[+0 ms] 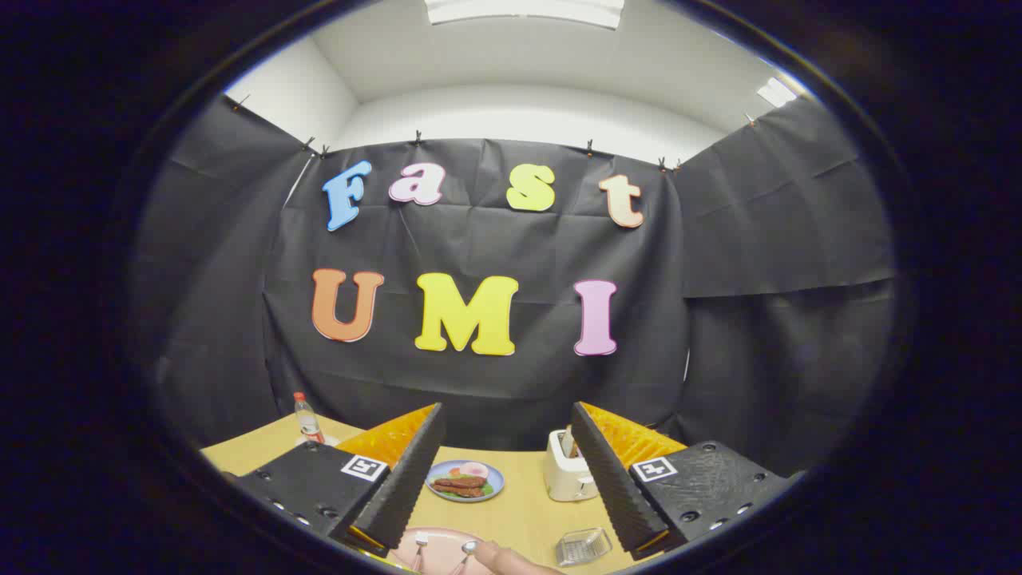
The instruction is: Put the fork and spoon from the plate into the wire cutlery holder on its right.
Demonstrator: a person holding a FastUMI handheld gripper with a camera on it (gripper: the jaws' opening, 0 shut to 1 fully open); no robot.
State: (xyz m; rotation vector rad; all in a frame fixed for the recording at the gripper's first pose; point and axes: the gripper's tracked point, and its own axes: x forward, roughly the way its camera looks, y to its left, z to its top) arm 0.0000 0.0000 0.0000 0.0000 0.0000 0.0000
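Overhead, gripper released above wooden table; pink plate, wire holder below

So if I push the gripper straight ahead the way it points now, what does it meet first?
Probably the blue plate of food, which sits between the open fingers, beyond them. The pink plate with fork and spoon lies nearer but below that line. Depth is unclear.

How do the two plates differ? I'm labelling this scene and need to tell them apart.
1. The blue plate lies beyond the tool; the pink plate lies nearest, low between its open fingers.
2. The blue plate holds food; the pink plate holds two utensil handles, with a fingertip at its rim.
Both look round and rest flat on the table.
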